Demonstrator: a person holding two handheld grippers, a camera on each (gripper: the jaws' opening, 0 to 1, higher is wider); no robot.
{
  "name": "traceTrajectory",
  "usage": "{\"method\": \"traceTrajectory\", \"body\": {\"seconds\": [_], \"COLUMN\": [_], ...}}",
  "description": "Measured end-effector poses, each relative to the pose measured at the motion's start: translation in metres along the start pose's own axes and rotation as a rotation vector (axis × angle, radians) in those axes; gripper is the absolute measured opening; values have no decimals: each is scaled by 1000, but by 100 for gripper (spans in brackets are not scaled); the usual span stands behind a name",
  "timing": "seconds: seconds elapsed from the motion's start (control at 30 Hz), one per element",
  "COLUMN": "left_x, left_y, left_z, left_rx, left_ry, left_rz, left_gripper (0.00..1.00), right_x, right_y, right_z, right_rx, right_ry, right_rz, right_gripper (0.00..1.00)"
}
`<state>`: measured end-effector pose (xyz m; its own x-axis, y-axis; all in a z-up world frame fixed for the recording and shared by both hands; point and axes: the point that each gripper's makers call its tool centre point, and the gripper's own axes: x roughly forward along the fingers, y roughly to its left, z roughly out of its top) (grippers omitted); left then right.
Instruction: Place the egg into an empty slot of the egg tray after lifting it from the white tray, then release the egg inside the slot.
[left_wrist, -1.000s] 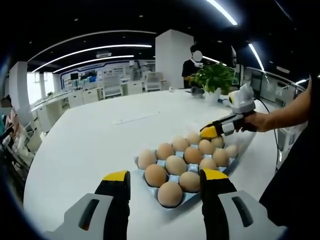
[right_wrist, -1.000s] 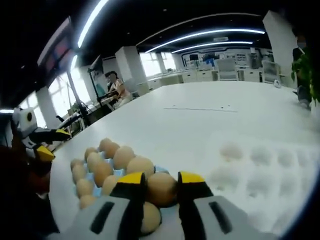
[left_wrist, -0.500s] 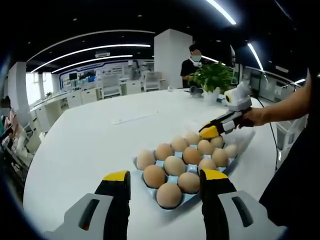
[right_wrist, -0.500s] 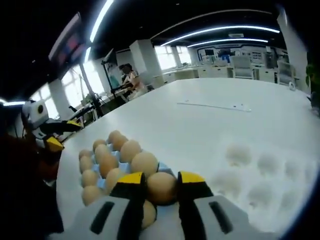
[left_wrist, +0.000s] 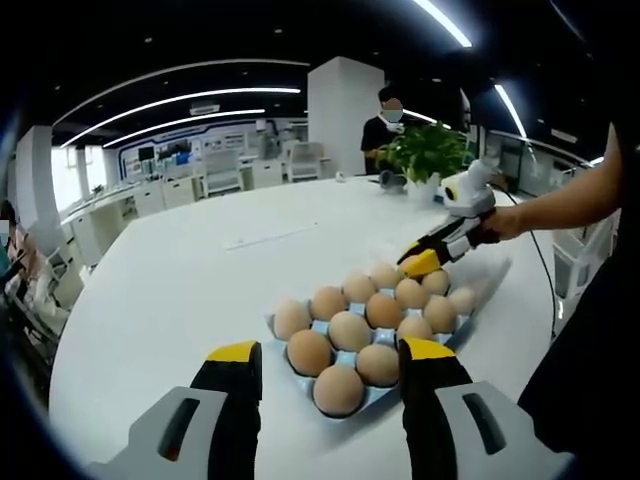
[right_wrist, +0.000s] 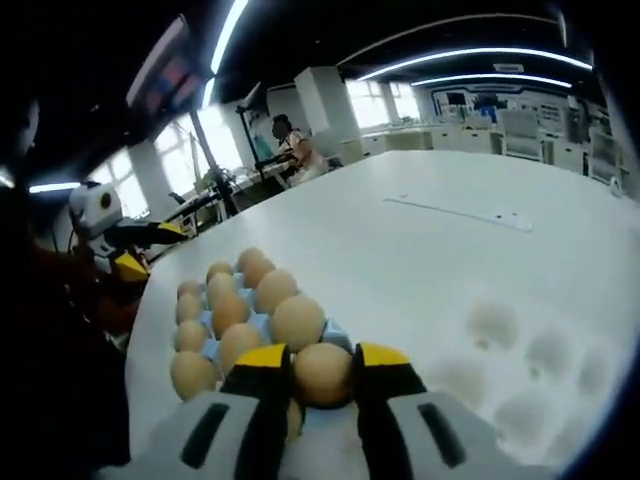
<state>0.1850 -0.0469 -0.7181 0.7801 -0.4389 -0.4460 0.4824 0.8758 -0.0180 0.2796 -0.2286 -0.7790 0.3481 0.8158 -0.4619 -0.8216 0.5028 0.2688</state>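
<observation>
Egg (right_wrist: 322, 373) sitting pinched between right gripper (right_wrist: 320, 362) fingers, hovering above near edge of blue egg tray (right_wrist: 318, 325) on white counter (right_wrist: 420, 250); carrying step; next, lowering into empty slot, then opening; left gripper (left_wrist: 330, 358) idling, fingers spread, holding nothing

no text, label or number can be read in either view.

Grey left gripper (left_wrist: 330, 365) with yellow-tipped black jaws.
</observation>
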Motion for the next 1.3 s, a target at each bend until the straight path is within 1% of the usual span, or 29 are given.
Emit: {"method": "traceTrajectory", "body": {"seconds": [0.1, 0.2, 0.27, 0.43, 0.5, 0.9, 1.0, 1.17, 1.23, 1.27, 1.3], "left_x": [0, -1, -2, -3, -3, -1, -1, -1, 0, 0, 0], "left_y": [0, -1, -1, 0, 0, -2, -1, 0, 0, 0, 0], "left_z": [1, 2, 2, 2, 2, 5, 6, 5, 5, 5, 5], "left_rx": [1, 0, 4, 2, 6, 9, 9, 7, 9, 9, 10], "left_ry": [-1, -1, 1, 4, 4, -2, -6, -5, -6, -5, -7], "left_rz": [1, 0, 1, 7, 7, 4, 4, 3, 2, 0, -1], "left_gripper": [55, 55, 55, 55, 55, 55, 55, 55, 55, 55, 55], "right_x": [0, 0, 0, 1, 0, -1, -3, -10, -15, -17, -19], "right_y": [1, 1, 2, 0, 0, 0, -1, -1, 0, 4, 5], "right_z": [1, 2, 2, 4, 4, 3, 5, 4, 5, 8, 8], "right_rx": [-13, -18, -21, -34, -17, -28, 8, 7, 22, 27, 18], "right_ry": [-7, -30, -28, -8, 2, -4, -28, -51, -70, -98, -103], "right_rz": [24, 56, 62, 61, 63, 62, 59, 51, 58, 74, 70], "right_gripper": [25, 25, 25, 24, 24, 24, 25, 27, 29, 32, 36]}}
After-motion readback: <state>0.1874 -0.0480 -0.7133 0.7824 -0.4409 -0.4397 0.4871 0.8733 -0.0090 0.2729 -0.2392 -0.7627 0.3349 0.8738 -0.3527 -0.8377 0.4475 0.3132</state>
